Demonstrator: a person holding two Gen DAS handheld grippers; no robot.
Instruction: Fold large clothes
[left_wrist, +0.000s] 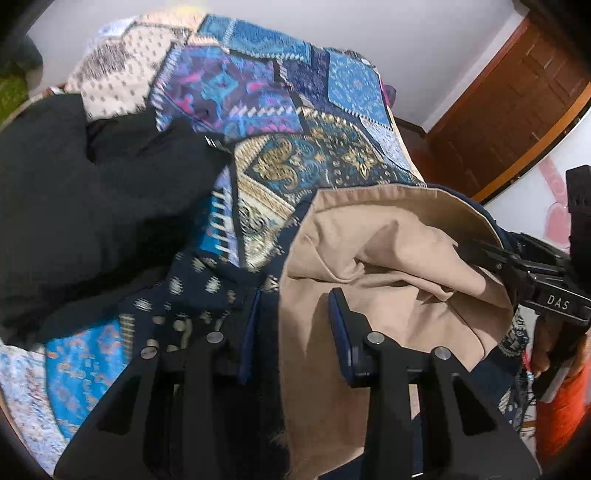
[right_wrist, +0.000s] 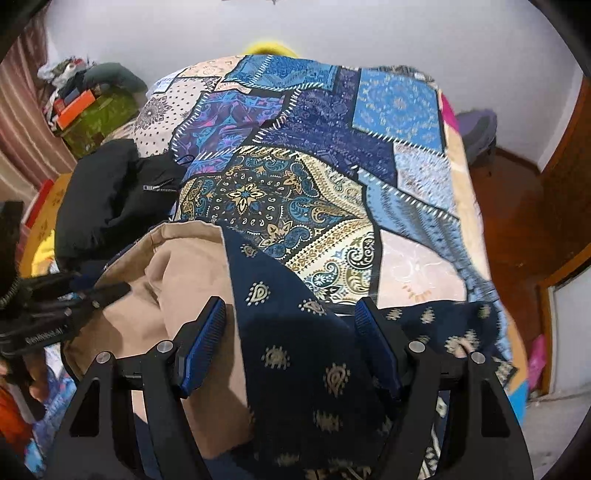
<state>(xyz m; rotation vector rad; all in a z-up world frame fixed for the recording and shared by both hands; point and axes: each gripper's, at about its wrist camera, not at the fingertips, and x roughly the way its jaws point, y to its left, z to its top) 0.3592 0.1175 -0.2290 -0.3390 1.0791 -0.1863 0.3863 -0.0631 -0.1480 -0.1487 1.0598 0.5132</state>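
Your left gripper (left_wrist: 295, 325) is standing part open, with a fold of the navy garment (right_wrist: 306, 354), tan lining (left_wrist: 388, 236) facing up, lying between its jaws; I cannot tell if the pads are pressing it. Your right gripper (right_wrist: 291, 328) is standing wide, navy cloth draping loose between the blue pads (right_wrist: 373, 339). The garment is lying at the near edge of the patchwork bedspread (right_wrist: 332, 147), beside a black jacket (right_wrist: 107, 199).

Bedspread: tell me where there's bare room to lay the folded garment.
Free: the patchwork bedspread ahead and right of the navy garment, out to the bed's right edge. Crowded: the left side, under the black jacket.
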